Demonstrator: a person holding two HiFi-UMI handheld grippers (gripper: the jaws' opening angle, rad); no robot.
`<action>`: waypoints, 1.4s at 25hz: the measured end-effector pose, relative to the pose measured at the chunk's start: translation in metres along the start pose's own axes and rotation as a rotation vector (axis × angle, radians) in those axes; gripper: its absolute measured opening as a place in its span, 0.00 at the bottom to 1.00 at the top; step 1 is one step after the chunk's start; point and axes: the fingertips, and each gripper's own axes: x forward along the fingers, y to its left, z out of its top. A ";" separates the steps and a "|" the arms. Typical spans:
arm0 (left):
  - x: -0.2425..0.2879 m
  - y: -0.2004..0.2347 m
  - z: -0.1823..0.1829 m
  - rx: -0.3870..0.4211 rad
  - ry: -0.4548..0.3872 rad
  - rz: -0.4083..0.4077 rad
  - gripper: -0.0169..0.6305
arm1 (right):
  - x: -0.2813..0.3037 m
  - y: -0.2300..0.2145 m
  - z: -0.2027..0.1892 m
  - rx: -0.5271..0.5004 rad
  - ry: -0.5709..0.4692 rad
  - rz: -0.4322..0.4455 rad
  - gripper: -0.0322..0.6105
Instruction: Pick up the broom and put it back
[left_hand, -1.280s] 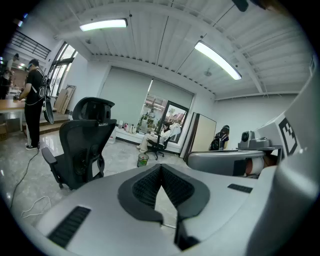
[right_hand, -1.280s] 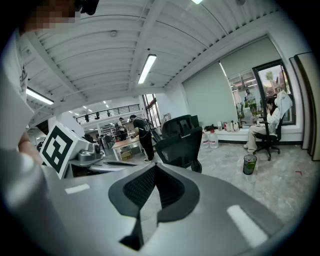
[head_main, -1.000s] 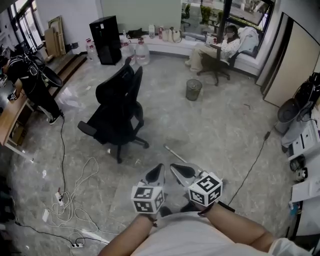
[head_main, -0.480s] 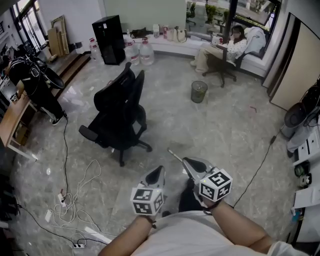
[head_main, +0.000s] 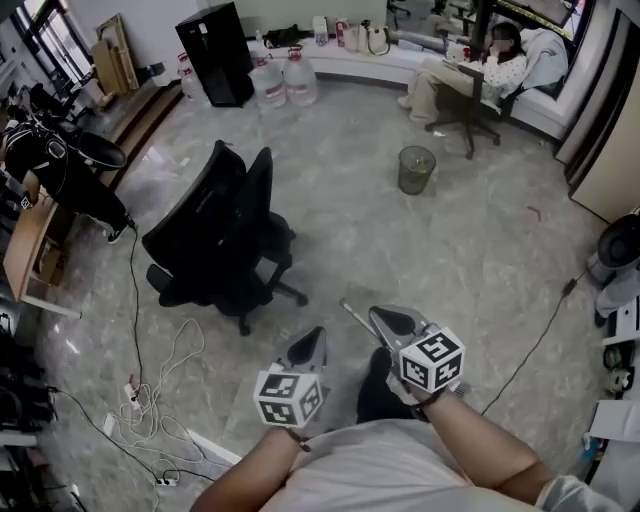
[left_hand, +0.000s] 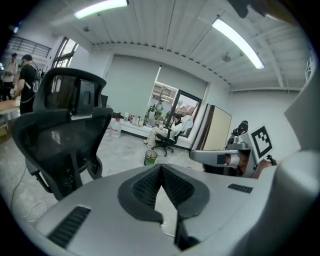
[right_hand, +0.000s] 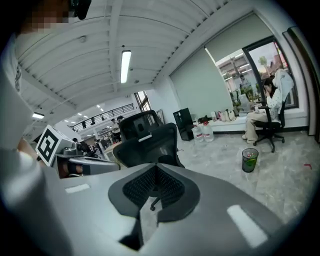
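Note:
A thin pale rod, maybe the broom's handle, lies on the grey floor. It runs under the tip of my right gripper, and no brush head shows. Neither gripper touches it as far as I can see. My left gripper is held beside the right one, both pointing forward over the floor. In the left gripper view the left gripper has its jaws closed with nothing between them. The right gripper in its own view is also shut and holds nothing.
A black office chair stands just ahead on the left. White cables lie on the floor at the left. Farther off are a small bin, water bottles, a black cabinet and a seated person.
I have moved forward across the floor, so the black chair is nearer and lower in the head view. Both grippers went forward together and stayed shut.

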 end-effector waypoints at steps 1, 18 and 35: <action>0.018 0.002 0.005 -0.014 0.005 0.000 0.04 | 0.011 -0.019 0.002 0.004 0.016 0.013 0.05; 0.282 0.151 -0.139 -0.150 0.209 -0.001 0.04 | 0.276 -0.298 -0.279 0.100 0.474 -0.017 0.15; 0.476 0.359 -0.492 -0.233 0.333 -0.033 0.04 | 0.493 -0.430 -0.749 -0.066 0.847 -0.057 0.24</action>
